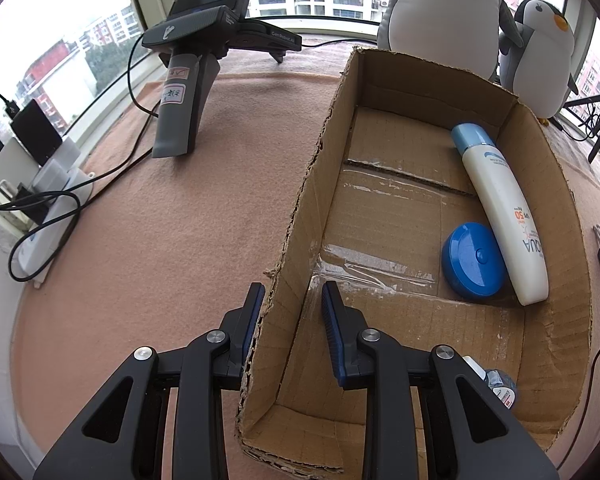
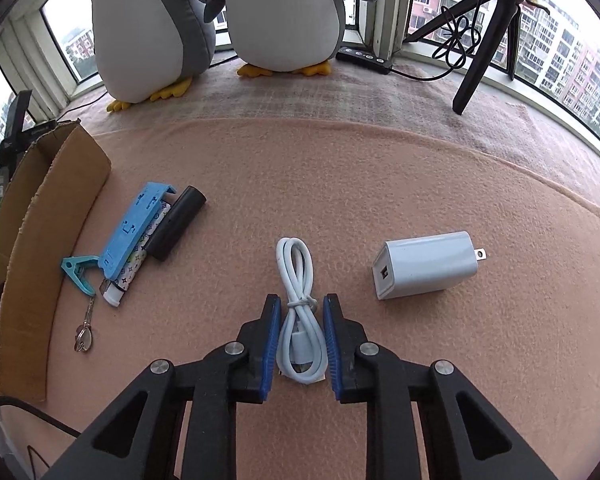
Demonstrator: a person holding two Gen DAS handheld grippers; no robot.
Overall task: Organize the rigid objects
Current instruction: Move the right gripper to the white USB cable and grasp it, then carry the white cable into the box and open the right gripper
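A cardboard box [image 1: 300, 216] lies open on the pink cloth. Inside it are a white sunscreen bottle [image 1: 500, 216], a blue round lid [image 1: 474, 260] and a small item [image 1: 500, 384] partly hidden by my finger. My left gripper [image 1: 292, 292] is open and straddles the box's left wall. My right gripper [image 2: 300, 304] is open around a coiled white cable [image 2: 300, 308] on the cloth. A white charger [image 2: 424, 264] lies to its right. A blue holder [image 2: 134, 230], a black cylinder [image 2: 176, 222], a patterned lighter [image 2: 128, 272] and a teal clip [image 2: 82, 272] lie beside the box [image 2: 48, 216].
Two plush penguins [image 2: 220, 20] stand at the back by the window. A tripod [image 2: 488, 32] stands at the back right. A spare gripper device [image 1: 196, 60] and a power strip with cables [image 1: 48, 208] lie left of the box. A key ring [image 2: 85, 336] lies near the clip.
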